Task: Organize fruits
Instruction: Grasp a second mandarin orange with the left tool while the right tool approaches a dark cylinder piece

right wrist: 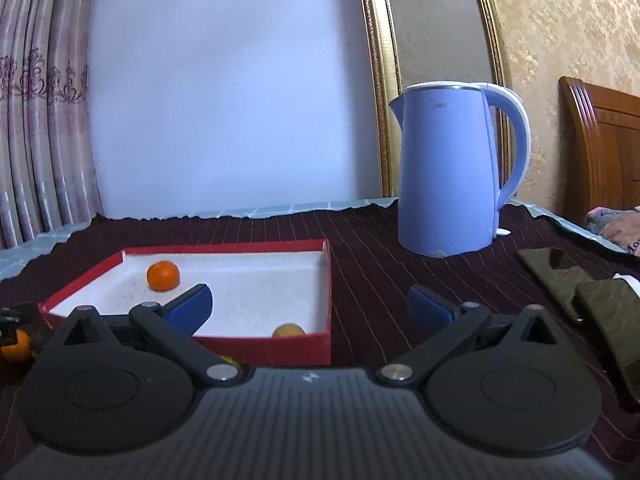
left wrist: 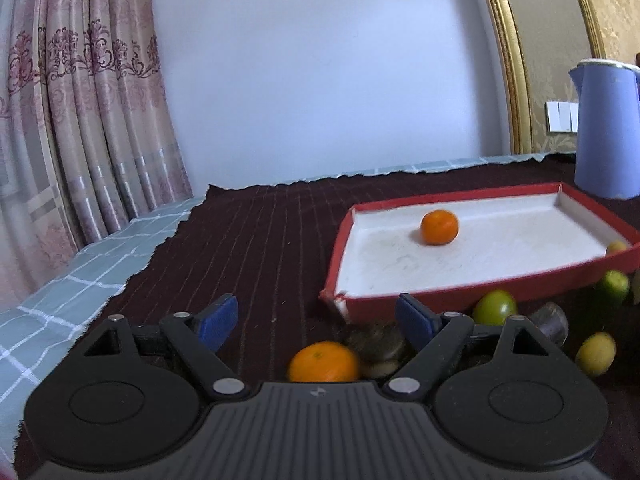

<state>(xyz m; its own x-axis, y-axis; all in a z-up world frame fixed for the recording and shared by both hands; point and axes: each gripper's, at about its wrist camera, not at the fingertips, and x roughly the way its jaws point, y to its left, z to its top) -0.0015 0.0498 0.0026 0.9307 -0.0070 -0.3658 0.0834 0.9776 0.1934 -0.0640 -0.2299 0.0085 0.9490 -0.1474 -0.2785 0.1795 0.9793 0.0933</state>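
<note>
**Lining up on the next orange**

We are holding the left gripper (left wrist: 316, 322) spread wide over the loose orange (left wrist: 324, 362) on the dark cloth (left wrist: 248, 248), just short of the red tray (left wrist: 440, 292). We are aiming to centre it before closing gently, avoiding the green fruit (left wrist: 495, 306) nearby. The right gripper (right wrist: 308, 304) is hanging spread and empty by the tray, where one orange (right wrist: 162, 276) already lies.

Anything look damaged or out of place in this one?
Yes. The red tray has a split near-left corner, its wall peeling open. Most fruit lies outside the tray: an orange, a green fruit and a yellow one on the cloth. Only one orange sits plainly inside.
</note>
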